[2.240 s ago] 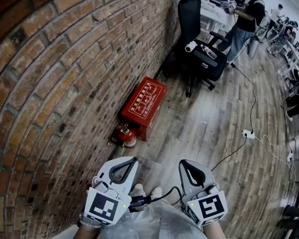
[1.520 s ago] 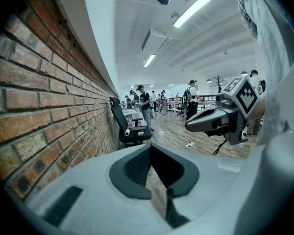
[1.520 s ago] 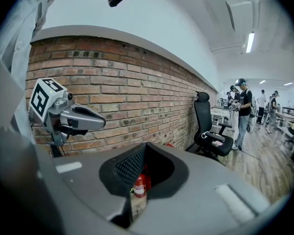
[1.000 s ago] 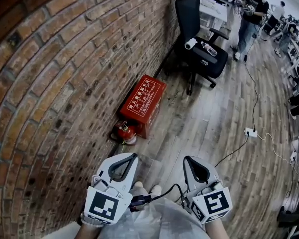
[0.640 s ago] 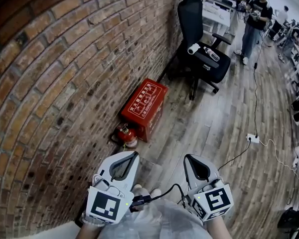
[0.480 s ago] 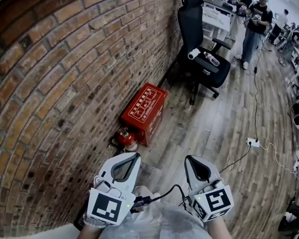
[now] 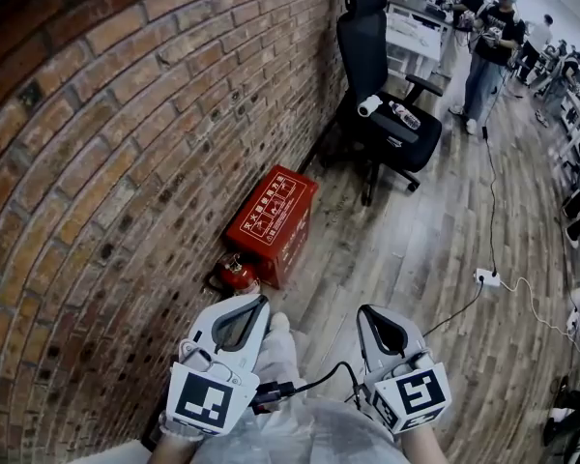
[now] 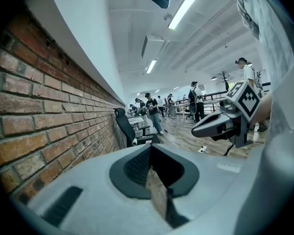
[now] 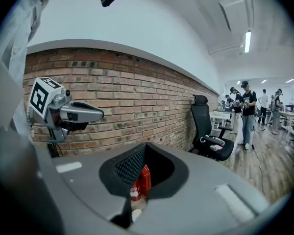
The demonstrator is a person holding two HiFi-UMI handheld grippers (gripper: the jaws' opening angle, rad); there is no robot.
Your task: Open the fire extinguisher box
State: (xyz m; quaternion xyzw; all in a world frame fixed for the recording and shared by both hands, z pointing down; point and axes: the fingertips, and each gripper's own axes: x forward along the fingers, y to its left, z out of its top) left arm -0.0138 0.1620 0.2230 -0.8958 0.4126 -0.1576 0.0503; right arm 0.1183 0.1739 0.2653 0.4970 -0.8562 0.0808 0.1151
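Both pairs of jaws together, empty, short of the box.
My left gripper (image 7: 257,304) and right gripper (image 7: 363,314) hover well short of the closed red fire extinguisher box (image 7: 271,222); reaching in carelessly, I could topple the loose extinguisher (image 7: 237,274) beside it.

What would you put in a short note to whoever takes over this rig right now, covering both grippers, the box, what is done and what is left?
Left gripper: jaws shut, empty, held above the floor.
Right gripper: jaws shut, empty, beside the left.
Box: red, closed, on the floor against the brick wall, ahead of both grippers. A small extinguisher stands at its near end.
Done: nothing on the box; neither gripper touches it.
Left: reach the box, probably open the jaws to take the lid by its edge, then lift it.
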